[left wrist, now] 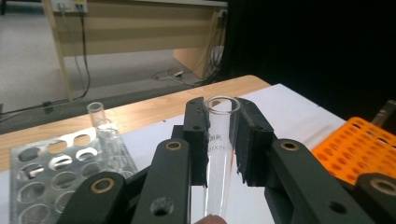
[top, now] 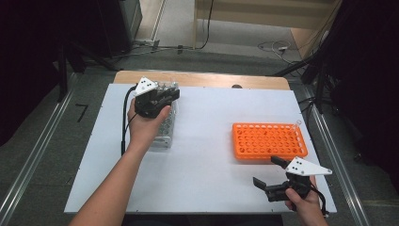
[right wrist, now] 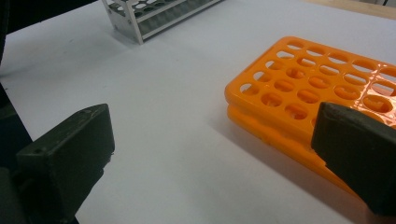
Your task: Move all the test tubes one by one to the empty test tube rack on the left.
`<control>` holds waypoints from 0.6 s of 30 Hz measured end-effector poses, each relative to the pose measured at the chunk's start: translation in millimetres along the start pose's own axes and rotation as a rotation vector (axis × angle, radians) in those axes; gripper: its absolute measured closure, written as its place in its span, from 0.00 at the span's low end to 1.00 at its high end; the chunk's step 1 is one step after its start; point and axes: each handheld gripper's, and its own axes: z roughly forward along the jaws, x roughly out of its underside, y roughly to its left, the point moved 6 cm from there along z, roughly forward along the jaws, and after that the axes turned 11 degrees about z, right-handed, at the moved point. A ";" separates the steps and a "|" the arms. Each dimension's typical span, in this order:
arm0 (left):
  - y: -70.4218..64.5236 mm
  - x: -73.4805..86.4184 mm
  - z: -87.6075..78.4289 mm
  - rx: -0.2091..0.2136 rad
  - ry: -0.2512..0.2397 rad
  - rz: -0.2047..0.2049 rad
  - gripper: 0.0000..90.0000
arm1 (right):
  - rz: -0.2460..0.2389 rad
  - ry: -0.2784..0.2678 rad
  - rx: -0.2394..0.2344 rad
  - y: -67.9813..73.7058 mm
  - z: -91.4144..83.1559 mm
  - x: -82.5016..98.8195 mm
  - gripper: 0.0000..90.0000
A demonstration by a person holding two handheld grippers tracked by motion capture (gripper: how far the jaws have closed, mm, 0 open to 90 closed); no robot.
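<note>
A clear glass test tube [left wrist: 219, 154] is pinched upright between the jaws of the left gripper [left wrist: 219, 140], which is held above the metal tube rack [top: 165, 126] near the tabletop's far-left corner. Another tube [left wrist: 103, 128] is seated in that rack. The right gripper [right wrist: 210, 154] is spread wide and empty near the front-right corner, beside the orange tube rack [top: 269, 140].

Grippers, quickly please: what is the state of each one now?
Left gripper: closed on a clear glass test tube, held upright between its fingers.
Right gripper: open, holding nothing, beside the orange rack.
</note>
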 end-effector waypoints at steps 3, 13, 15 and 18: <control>9.1 -2.2 5.7 -0.017 -0.010 -0.010 0.84 | 0.005 -0.002 0.011 -2.1 -0.2 0.1 0.00; 38.3 -1.8 34.8 -0.126 -0.009 0.009 0.84 | 0.011 -0.013 0.005 -4.4 -1.4 -0.8 0.00; 43.8 1.3 40.6 -0.145 -0.009 0.000 0.84 | 0.010 -0.014 0.001 -4.5 -1.5 -0.6 0.00; 50.6 8.3 48.1 -0.173 0.009 -0.002 0.84 | 0.015 -0.013 -0.002 -4.2 -2.1 -0.5 0.00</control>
